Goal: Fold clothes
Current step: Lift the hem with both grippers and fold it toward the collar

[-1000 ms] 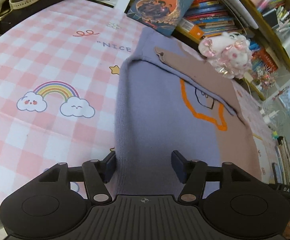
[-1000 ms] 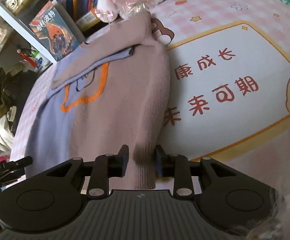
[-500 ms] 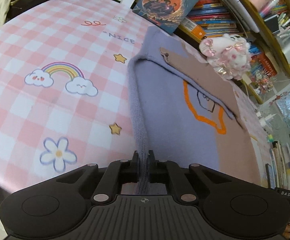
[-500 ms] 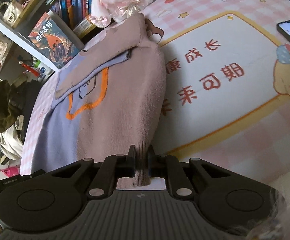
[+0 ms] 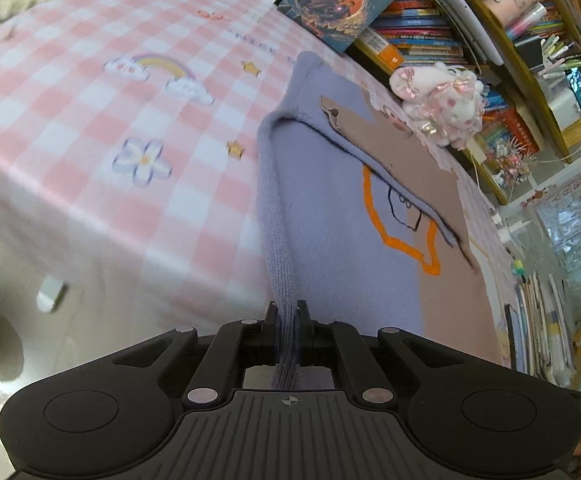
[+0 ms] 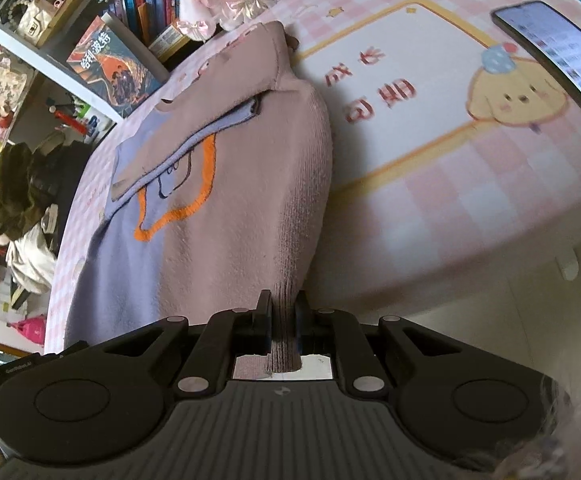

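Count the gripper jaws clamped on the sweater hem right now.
2. The left gripper pinches the lilac corner of the sweater; the right gripper pinches its brown corner. Both grip the near hem, at opposite corners.

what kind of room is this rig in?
Probably a home bedroom or study, likely a child's. Crammed bookshelves stand behind the table, a plush toy sits on its pink cartoon tablecloth, and clothes lie heaped beside it.
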{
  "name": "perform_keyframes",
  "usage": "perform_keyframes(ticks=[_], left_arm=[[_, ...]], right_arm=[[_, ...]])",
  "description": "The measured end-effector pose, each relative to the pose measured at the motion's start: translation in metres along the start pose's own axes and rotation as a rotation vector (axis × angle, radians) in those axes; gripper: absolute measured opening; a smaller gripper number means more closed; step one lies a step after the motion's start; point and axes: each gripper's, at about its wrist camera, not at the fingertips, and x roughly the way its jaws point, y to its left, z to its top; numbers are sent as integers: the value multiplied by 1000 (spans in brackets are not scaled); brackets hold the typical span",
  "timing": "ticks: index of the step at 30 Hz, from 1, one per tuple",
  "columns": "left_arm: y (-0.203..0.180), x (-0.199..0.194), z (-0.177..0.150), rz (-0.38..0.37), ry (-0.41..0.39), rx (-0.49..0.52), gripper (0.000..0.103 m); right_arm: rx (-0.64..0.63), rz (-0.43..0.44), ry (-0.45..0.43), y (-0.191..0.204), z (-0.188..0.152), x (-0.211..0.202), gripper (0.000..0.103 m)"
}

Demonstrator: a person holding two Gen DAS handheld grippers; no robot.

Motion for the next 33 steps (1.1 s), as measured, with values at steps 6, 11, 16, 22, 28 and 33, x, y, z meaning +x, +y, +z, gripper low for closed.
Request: perform_keyframes(ticks=[6,11,16,22,28,33], left_arm=[[8,-10,-31,2,31,-42,4],[11,-15,-45,-11,43,-76,4],[5,-26,-34,-106,-15,-131,3],[-13,-40,8,-301,-184,-215,3],[-37,-33,62,-412,-299,-206,4],[-52,-12,107,-436,-313,-188,4]], right_arm=[[17,9,43,-17,-22,-17,9],[61,16,86,-30,-30,-24,9],[105,67,106,-32,-23,-34,9],[237,295,-15,-30,14,-62,9],[353,458,-191,-24,62,-71,9],[364,495,-272,-8,95,-59,9]])
